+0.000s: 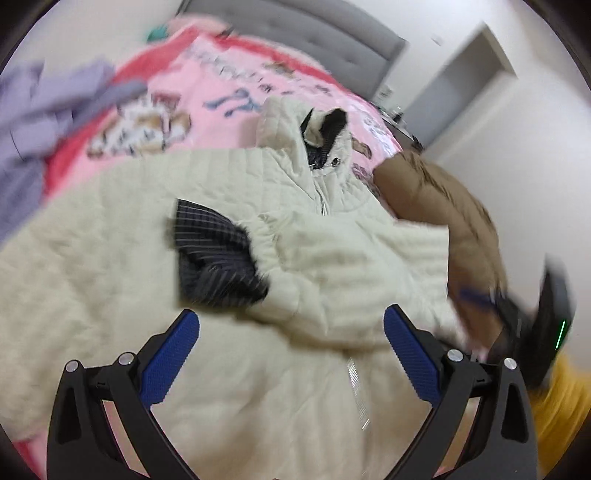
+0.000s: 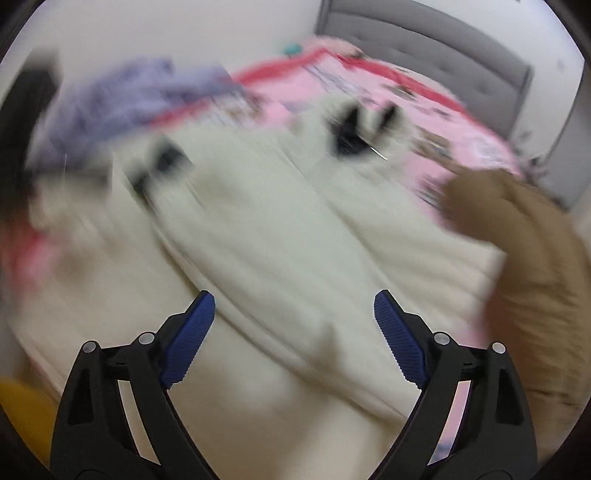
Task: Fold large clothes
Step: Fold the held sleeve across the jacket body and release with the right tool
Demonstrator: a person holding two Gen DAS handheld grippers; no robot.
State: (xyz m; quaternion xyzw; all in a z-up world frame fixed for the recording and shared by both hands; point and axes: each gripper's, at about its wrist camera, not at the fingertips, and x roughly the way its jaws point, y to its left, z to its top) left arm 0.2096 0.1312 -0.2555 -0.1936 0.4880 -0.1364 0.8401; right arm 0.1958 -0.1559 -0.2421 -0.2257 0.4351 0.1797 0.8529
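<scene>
A cream quilted hooded jacket [image 1: 236, 229] lies spread on the pink bedspread [image 1: 221, 85], its hood at the far end and a sleeve folded across the front, with dark checked lining [image 1: 210, 251] showing. My left gripper [image 1: 291, 321] hangs open just above the jacket's lower part, nothing between its blue pads. The other gripper [image 1: 532, 317] shows blurred at the right edge of the left wrist view. In the blurred right wrist view, my right gripper [image 2: 294, 304] stands open over the same jacket [image 2: 280, 229], its folded sleeve running diagonally below, and no cloth is pinched.
A tan padded garment [image 1: 439, 199] lies at the jacket's right side, also the tan garment [image 2: 532, 236]. A heap of lilac clothes [image 1: 40, 125] sits at the far left of the bed. A grey headboard [image 1: 295, 26] stands behind. Something yellow [image 1: 561, 406] is at the lower right.
</scene>
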